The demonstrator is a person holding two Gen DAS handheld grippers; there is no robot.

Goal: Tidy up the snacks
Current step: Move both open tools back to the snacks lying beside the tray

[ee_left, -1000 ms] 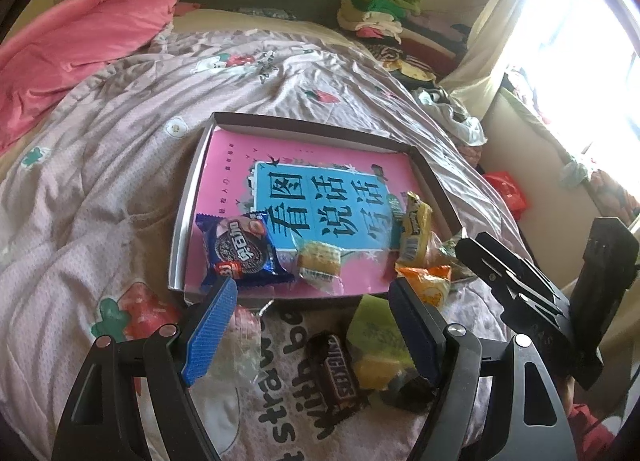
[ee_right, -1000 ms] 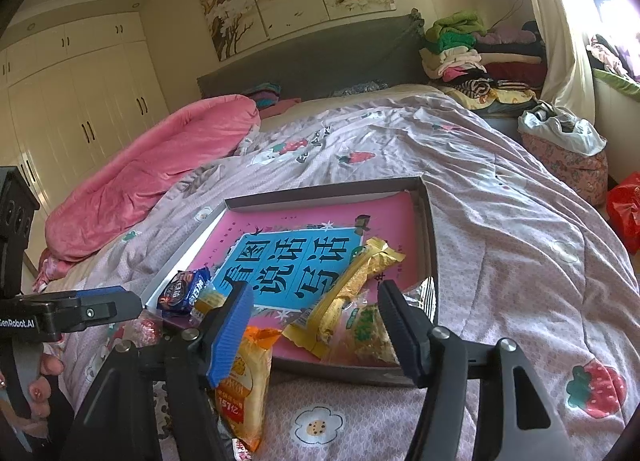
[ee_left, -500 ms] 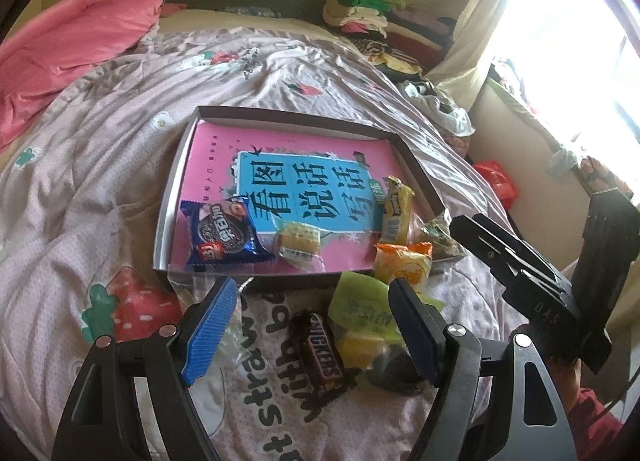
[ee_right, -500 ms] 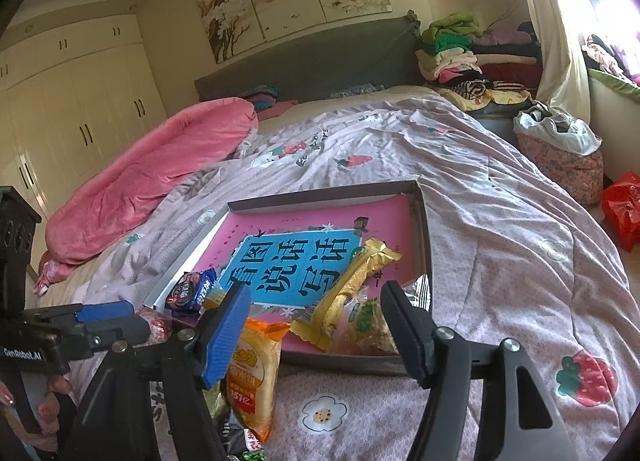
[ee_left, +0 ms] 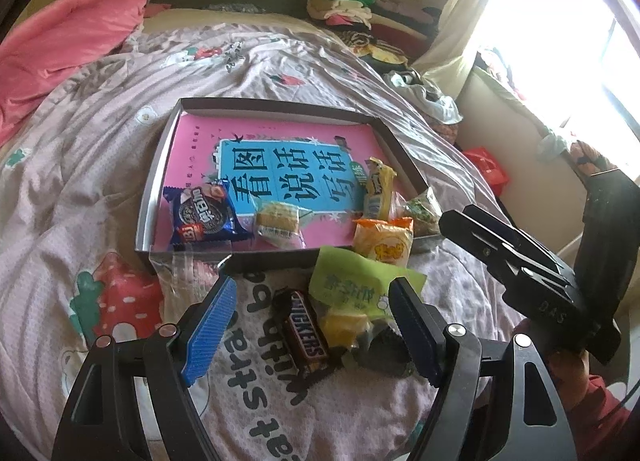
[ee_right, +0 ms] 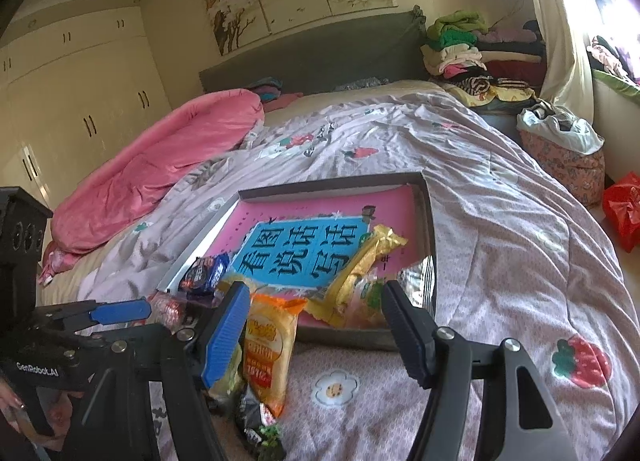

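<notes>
A shallow grey box (ee_left: 159,165) lies on the bed with a pink and blue book (ee_left: 280,165) in it. On the book are a blue Oreo pack (ee_left: 204,215), a small wrapped cake (ee_left: 278,221), a yellow wafer packet (ee_left: 378,189) and a clear bag of green bits (ee_left: 420,209). An orange packet (ee_left: 384,241) leans over the box's near rim. A green packet (ee_left: 352,285) and a Snickers bar (ee_left: 306,333) lie on the quilt, under my open left gripper (ee_left: 312,287). My right gripper (ee_right: 316,289) is open and empty, hanging just right of the orange packet (ee_right: 268,341).
A pink duvet (ee_right: 160,165) is bunched at the bed's far left. Folded clothes (ee_right: 460,45) are stacked by the headboard, with bags (ee_right: 560,141) on the floor to the right. The flowered quilt (ee_right: 500,229) slopes off toward the right edge.
Both grippers have drawn back from the box, which looks smaller now. The Snickers bar and green packet have come fully between the left fingers. The right gripper's tip stands farther from the orange packet.
</notes>
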